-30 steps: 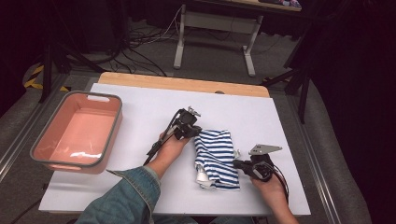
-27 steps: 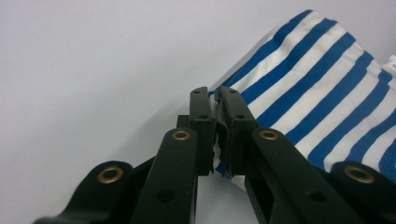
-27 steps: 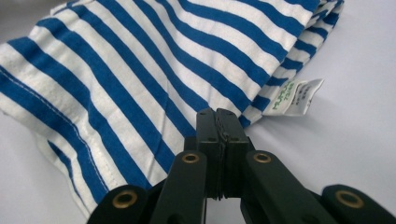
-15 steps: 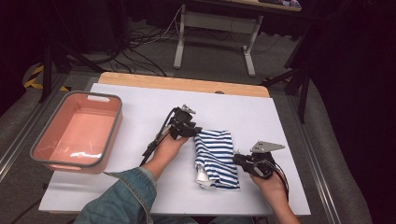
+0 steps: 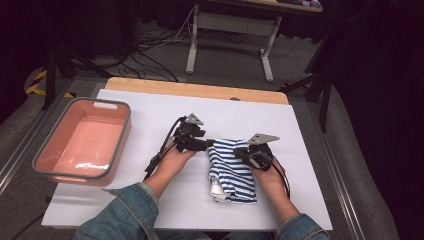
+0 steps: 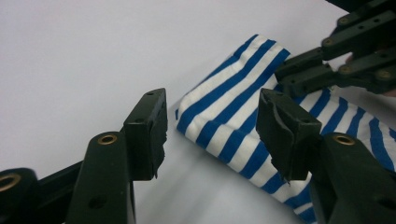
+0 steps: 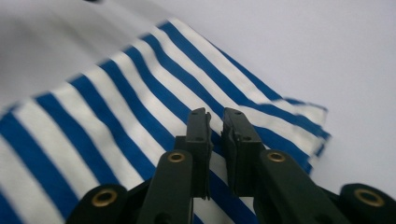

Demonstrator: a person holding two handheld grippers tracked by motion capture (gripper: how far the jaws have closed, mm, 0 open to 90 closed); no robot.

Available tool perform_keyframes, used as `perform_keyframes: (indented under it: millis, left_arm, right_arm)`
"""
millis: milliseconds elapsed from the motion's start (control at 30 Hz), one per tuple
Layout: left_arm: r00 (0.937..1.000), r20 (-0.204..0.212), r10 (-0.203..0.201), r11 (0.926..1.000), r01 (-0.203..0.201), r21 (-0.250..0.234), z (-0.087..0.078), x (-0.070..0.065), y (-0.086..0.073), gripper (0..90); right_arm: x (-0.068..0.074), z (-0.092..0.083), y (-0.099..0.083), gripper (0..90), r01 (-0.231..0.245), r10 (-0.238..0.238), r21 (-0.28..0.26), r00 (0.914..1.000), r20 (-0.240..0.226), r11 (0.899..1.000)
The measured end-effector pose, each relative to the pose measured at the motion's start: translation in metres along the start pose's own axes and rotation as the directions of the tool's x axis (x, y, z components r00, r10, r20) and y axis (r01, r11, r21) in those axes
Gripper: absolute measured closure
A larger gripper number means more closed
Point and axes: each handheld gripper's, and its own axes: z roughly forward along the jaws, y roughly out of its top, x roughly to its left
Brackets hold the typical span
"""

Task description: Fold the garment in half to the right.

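Note:
A blue-and-white striped cloth (image 5: 232, 172) lies folded on the white table sheet (image 5: 150, 107). My left gripper (image 5: 212, 144) rests at the cloth's far left corner. In the left gripper view its jaws (image 6: 212, 116) have just been opening and stand apart, with the cloth (image 6: 233, 107) corner lying just beyond them, untouched. My right gripper (image 5: 241, 151) sits over the far right part of the cloth, and its tips (image 6: 286, 77) hover over the stripes. Its jaws (image 7: 214, 121) have just been opening and keep a narrow gap above the cloth (image 7: 116, 107), with nothing pinched.
A pink bin (image 5: 121, 135) with a grey rim stands at the table's left side, nothing inside it. A small white tag (image 5: 216, 189) sticks out at the cloth's near end. A wooden edge (image 5: 200, 90) borders the far side of the sheet.
My right gripper has travelled from the cloth's near right side up toward its far edge. The left gripper's jaws have spread apart off the cloth corner.

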Motion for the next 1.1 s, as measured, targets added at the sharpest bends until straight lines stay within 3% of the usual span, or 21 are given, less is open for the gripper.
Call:
perform_keyframes:
  millis: [200,300,400,533,700,767,933,1100]
  left_arm:
    - [0.9999,0.012,0.003,1.0,-0.003,0.006,0.0,-0.003,-0.001,42.9]
    - [0.9998,0.018,0.001,1.0,-0.001,0.009,0.002,-0.005,-0.001,41.5]
    - [0.9994,0.033,-0.012,0.9998,0.011,0.019,0.004,-0.005,-0.001,37.5]
    - [0.9954,0.065,-0.071,0.9972,0.069,0.029,0.006,-0.006,-0.002,24.9]
    - [0.9946,0.047,-0.092,0.9948,0.09,0.049,0.01,-0.011,-0.001,10.1]
    - [0.9944,0.038,-0.099,0.9934,0.096,0.062,0.012,-0.014,0.0,4.5]
    - [0.9939,0.038,-0.104,0.9911,0.1,0.087,0.017,-0.021,0.0,3.8]
    - [0.9946,0.018,-0.102,0.9898,0.1,0.102,0.024,-0.028,0.0,3.4]
  right_arm:
    - [-0.011,0.0,-0.011,79.5,-0.043,0.043,-0.006,0.9991,-0.005,0.999]
    - [-0.009,0.001,-0.011,78.0,-0.025,0.025,-0.003,0.9997,0.004,1.0]
    - [-0.007,-0.004,-0.01,70.3,-0.02,0.02,-0.017,0.9997,0.011,1.0]
    - [-0.012,-0.022,-0.015,60.2,-0.049,0.05,-0.095,0.9987,0.008,0.994]
    - [-0.023,-0.039,-0.025,39.6,-0.084,0.083,-0.12,0.9965,-0.009,0.989]
    - [-0.024,-0.044,-0.027,32.2,-0.048,0.05,-0.119,0.9986,0.016,0.992]
    - [-0.033,-0.057,-0.031,12.5,-0.084,0.09,-0.158,0.9956,0.027,0.984]
    - [-0.038,-0.064,-0.035,5.7,-0.094,0.097,-0.17,0.9951,0.015,0.981]
